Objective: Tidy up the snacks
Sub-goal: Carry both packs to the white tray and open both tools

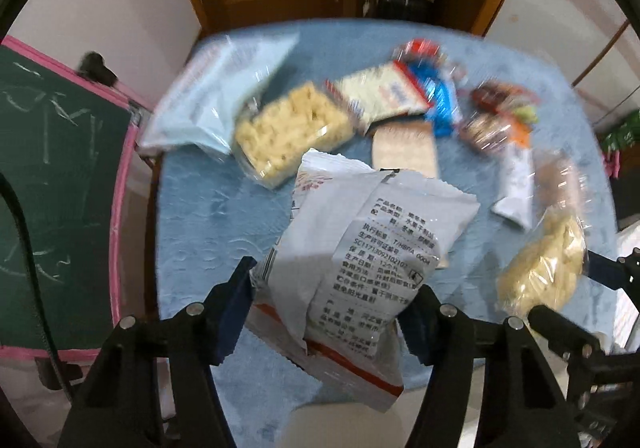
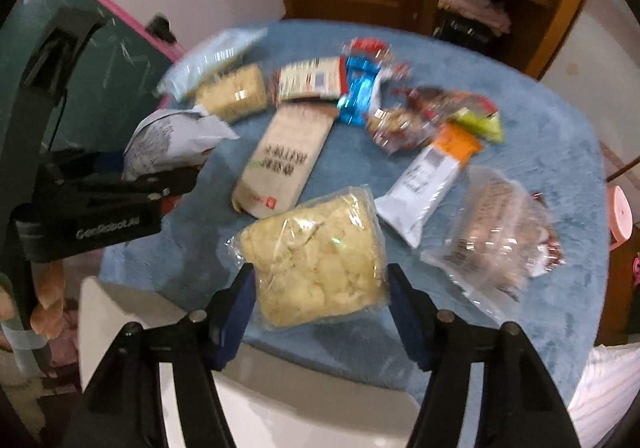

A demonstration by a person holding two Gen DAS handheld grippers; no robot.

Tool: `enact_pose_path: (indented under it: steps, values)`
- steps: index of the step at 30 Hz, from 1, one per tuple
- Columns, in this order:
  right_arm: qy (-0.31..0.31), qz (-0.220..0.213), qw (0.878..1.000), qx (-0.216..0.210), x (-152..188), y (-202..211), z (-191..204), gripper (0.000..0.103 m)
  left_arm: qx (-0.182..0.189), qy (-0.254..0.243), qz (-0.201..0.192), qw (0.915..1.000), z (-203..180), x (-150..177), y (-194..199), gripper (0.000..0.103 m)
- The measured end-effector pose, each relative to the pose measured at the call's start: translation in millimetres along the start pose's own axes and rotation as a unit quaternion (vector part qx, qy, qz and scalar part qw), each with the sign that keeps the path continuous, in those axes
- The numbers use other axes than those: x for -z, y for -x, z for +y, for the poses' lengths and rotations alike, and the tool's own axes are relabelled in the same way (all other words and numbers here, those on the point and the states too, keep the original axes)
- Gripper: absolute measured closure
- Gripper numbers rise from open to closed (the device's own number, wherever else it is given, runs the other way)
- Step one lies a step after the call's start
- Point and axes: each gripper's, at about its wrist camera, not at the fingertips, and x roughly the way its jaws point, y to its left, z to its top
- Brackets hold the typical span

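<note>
Your left gripper (image 1: 334, 312) is black with blue pads (image 1: 234, 312); the packet (image 1: 360, 264) between them is white with black print and a red-orange band; your right gripper (image 2: 320, 312) matches, around a clear bag (image 2: 320, 260) of pale yellow pieces; the cloth (image 2: 520, 119) is light blue; the board (image 1: 52, 167) is green, pink-edged.

We see our left gripper (image 1: 332, 312) low in its own view, both black arms angled inward, blue pads (image 1: 234, 312) pressed against a white snack packet (image 1: 360, 268) held up between them. Our right gripper (image 2: 320, 312) sits the same way, blue pads (image 2: 236, 316) clamped on a clear bag of pale puffed snacks (image 2: 320, 260). In the right wrist view the left gripper shows side-on at left, packet sticking out of it.
</note>
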Motion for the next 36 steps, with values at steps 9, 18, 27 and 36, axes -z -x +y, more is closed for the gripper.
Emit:
enact_pose_path:
  steps: [9,18,27,36]
  values:
    - [-0.038,-0.139,0.989,-0.004,35,119,-12,0.039,0.006,0.007,-0.148,0.989,1,51,144,0.038]
    - [-0.03,-0.237,0.971,-0.018,119,199,3,0.038,0.018,0.004,-0.226,0.974,-15,139,216,0.037]
    - [-0.036,-0.216,0.975,-0.025,188,178,10,0.038,-0.008,0.019,-0.22,0.9752,-33,214,198,0.037]
    - [-0.036,-0.169,0.985,0.015,221,134,14,0.034,-0.023,0.019,-0.151,0.9881,-45,253,138,0.035]
